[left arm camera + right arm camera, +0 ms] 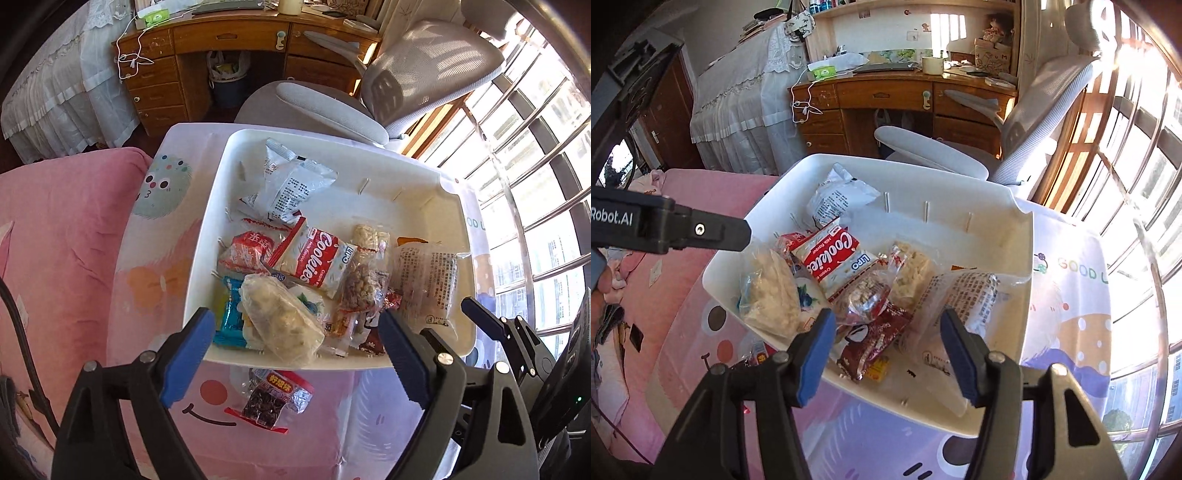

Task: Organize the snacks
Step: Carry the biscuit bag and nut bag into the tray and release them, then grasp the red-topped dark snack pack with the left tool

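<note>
White plastic walls ring your work: the bin (pixel 369 162) sits straight ahead of and below both tools, on a cartoon-printed cloth (pixel 155 266) that covers the worktop. Its near rim runs just past the fingertips of your left hand-held gripper (pixel 297 352), and its back half lies mostly bare, so there is open floor beyond the heaped snacks. To the left of that gripper the cloth gives way to pink bedding (pixel 55 229); far ahead stands a grey chair (pixel 424 74).

Your left hand-held gripper is spread wide and grips nothing; a clear pouch of pale snacks (pixel 284 317) lies in the bin between its fingers, apart from both pads. One dark snack packet (pixel 273 397) rests outside the bin on the cloth, just short of the near rim and below that gripper.

Your right hand-held gripper (pixel 888 350) stands partly parted and empty, over the bin's near corner. A brown packet (pixel 871 339) lies between its fingers, the Cookies pack (pixel 834 258) further ahead.
</note>
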`<state>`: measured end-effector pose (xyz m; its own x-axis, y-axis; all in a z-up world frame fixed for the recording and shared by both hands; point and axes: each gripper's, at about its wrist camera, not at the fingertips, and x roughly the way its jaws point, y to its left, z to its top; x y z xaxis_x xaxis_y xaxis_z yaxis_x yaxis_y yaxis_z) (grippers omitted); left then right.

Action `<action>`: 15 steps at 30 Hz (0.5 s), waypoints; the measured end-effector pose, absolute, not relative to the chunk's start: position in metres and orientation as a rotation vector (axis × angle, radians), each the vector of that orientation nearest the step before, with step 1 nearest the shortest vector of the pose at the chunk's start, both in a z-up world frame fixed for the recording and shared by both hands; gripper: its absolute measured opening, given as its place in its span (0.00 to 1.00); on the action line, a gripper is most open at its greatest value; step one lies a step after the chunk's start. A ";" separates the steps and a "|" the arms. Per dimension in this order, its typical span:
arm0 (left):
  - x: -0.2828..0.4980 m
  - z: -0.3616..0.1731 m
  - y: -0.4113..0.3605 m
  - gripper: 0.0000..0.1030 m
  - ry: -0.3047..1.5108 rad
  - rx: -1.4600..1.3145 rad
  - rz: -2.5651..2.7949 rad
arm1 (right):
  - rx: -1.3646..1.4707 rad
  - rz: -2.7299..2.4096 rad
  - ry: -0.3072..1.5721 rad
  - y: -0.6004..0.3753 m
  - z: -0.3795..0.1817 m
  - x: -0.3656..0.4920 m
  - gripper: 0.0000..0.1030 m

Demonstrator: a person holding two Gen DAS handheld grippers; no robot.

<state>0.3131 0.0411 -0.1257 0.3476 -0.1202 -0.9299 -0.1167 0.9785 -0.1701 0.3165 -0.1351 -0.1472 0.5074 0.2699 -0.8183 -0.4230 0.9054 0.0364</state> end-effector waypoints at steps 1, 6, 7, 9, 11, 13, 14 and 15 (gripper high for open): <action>0.308 -0.125 0.042 0.87 1.212 -0.224 -0.008 | -0.170 0.415 0.952 -0.136 -0.146 0.315 0.62; 0.279 -0.122 0.048 0.87 1.186 -0.212 -0.047 | -0.106 0.371 0.948 -0.147 -0.140 0.300 0.69; 0.273 -0.122 0.049 0.87 1.181 -0.206 -0.055 | -0.091 0.361 0.949 -0.150 -0.139 0.297 0.70; 0.260 -0.123 0.051 0.87 1.178 -0.197 -0.074 | -0.061 0.349 0.956 -0.156 -0.138 0.290 0.73; 0.247 -0.126 0.052 0.87 1.178 -0.186 -0.097 | -0.032 0.332 0.961 -0.161 -0.136 0.282 0.75; 0.236 -0.129 0.052 0.87 1.183 -0.170 -0.122 | -0.014 0.314 0.962 -0.166 -0.136 0.274 0.76; 0.231 -0.131 0.052 0.87 1.186 -0.160 -0.132 | -0.010 0.302 0.963 -0.167 -0.136 0.269 0.76; 0.226 -0.134 0.052 0.87 1.189 -0.152 -0.143 | -0.006 0.291 0.962 -0.168 -0.136 0.264 0.77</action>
<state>0.2263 0.0522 -0.1338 0.3662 -0.1907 -0.9108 0.0313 0.9808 -0.1927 0.2637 -0.1685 -0.1355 0.5363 0.2417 -0.8087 -0.2472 0.9611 0.1233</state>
